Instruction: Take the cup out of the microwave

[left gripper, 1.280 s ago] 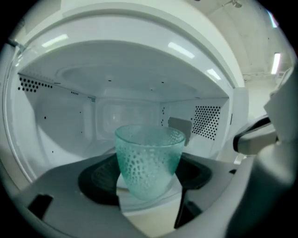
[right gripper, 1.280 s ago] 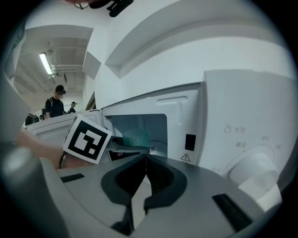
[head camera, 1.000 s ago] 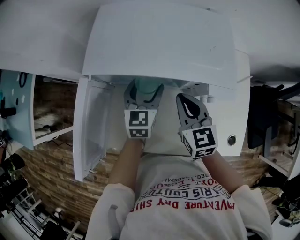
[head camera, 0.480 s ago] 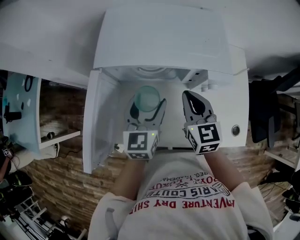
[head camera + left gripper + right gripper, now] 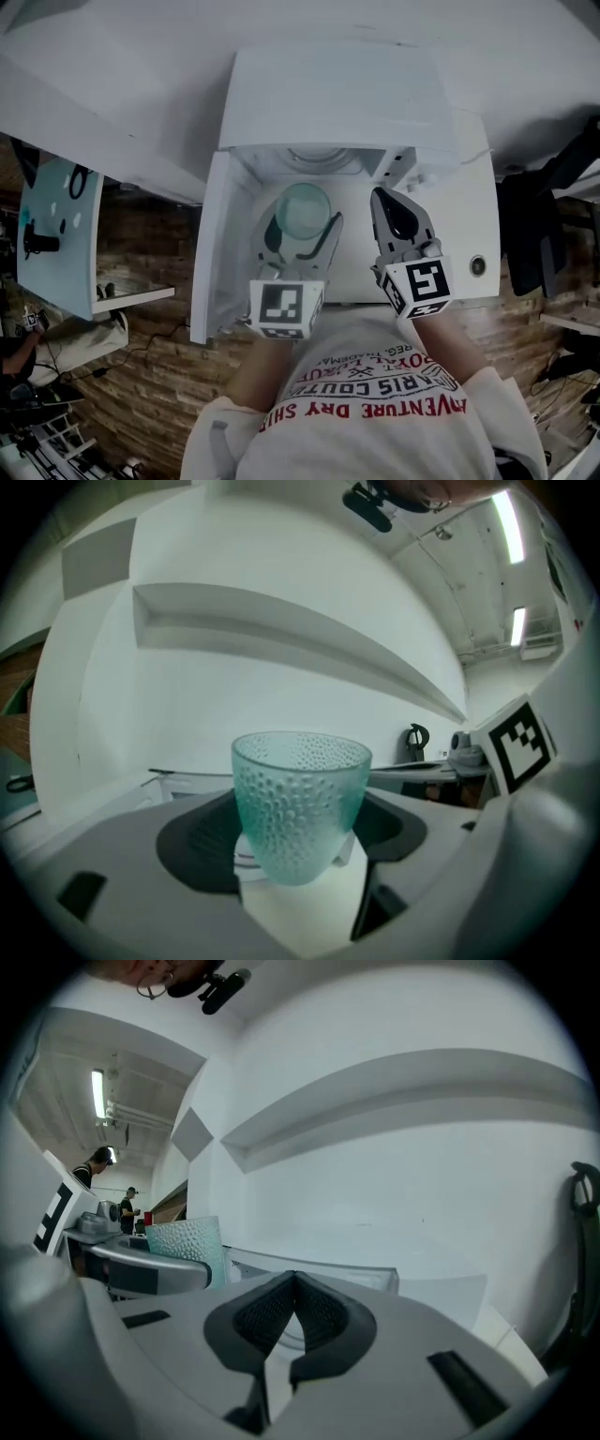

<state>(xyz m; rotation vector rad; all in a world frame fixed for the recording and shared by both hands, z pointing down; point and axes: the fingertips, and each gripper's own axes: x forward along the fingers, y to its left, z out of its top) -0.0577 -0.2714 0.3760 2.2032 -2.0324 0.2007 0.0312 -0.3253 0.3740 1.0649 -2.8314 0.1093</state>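
A teal dimpled glass cup (image 5: 302, 210) is upright between the jaws of my left gripper (image 5: 302, 223), which is shut on it, just in front of the open white microwave (image 5: 337, 94). In the left gripper view the cup (image 5: 300, 799) fills the space between the grey jaws of that gripper (image 5: 300, 860). My right gripper (image 5: 388, 202) is beside it to the right, shut with nothing held. In the right gripper view the pads of the right gripper (image 5: 294, 1283) meet, and the cup (image 5: 189, 1241) shows at the left. The microwave's glass turntable (image 5: 323, 159) is bare.
The microwave door (image 5: 214, 253) stands open at the left of the cup. A knob (image 5: 478, 265) sits on the microwave's right panel. A light blue board (image 5: 56, 225) is at far left and dark furniture (image 5: 544, 234) at right. The floor looks brick-patterned.
My left gripper has drawn the cup back out of the microwave cavity toward the person. The right gripper has drawn back alongside it, still shut.
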